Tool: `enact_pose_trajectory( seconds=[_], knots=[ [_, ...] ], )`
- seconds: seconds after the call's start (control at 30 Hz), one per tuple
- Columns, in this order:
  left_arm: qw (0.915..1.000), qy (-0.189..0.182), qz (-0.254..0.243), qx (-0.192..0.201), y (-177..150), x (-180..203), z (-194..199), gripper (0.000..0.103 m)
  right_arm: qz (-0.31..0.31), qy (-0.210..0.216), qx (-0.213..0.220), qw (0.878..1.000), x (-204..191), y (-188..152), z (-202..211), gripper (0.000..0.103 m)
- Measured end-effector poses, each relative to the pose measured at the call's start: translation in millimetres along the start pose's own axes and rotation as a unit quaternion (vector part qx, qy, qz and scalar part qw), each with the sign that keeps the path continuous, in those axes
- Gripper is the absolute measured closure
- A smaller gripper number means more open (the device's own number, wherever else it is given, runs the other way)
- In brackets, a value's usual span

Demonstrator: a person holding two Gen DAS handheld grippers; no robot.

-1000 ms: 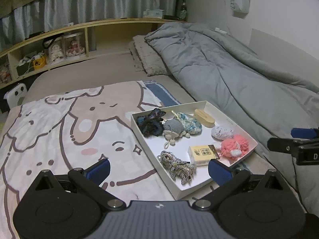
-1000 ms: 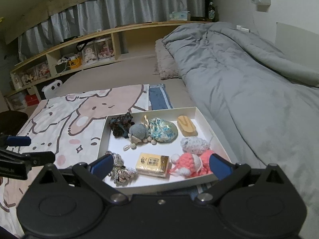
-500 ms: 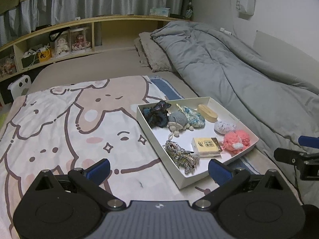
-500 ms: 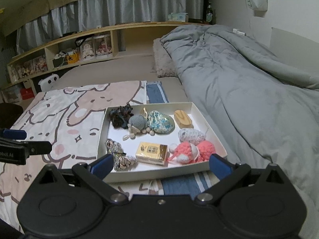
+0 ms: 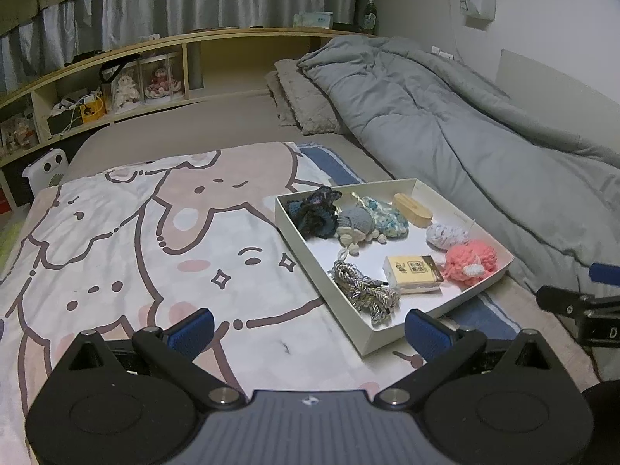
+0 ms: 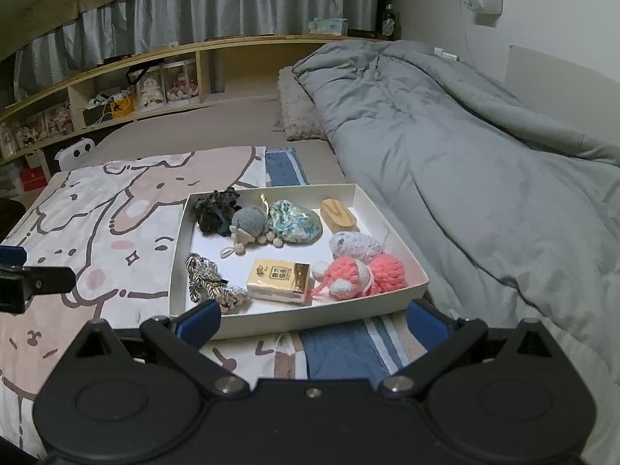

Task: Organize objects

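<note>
Left gripper (image 5: 308,327) spread wide, empty, over cartoon blanket (image 5: 128,240); I held right gripper (image 6: 312,319) spread too, just short of white tray (image 6: 310,319).

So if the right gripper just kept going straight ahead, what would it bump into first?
Most likely the near wall of the white tray, which sits straight ahead of the open right gripper. If it passed above that wall, the yellow box comes next, though height is hard to judge.
</note>
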State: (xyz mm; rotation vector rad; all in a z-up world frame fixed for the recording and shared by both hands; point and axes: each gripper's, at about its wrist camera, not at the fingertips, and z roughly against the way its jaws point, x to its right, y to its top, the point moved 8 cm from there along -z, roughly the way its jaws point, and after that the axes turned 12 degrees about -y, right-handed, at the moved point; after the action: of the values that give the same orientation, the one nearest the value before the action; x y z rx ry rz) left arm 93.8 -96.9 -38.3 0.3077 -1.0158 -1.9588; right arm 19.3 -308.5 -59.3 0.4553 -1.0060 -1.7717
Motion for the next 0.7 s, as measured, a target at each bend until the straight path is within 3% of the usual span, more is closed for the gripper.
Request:
enact_pose_trajectory(
  seconds=[0.7],
  knots=[
    [1.0000, 0.003, 0.009, -0.002, -5.5, -2.2, -3.9, 0.000, -0.011, -0.001, 0.000, 1.000, 2.8, 0.0, 3.6, 0.000]
  ],
)
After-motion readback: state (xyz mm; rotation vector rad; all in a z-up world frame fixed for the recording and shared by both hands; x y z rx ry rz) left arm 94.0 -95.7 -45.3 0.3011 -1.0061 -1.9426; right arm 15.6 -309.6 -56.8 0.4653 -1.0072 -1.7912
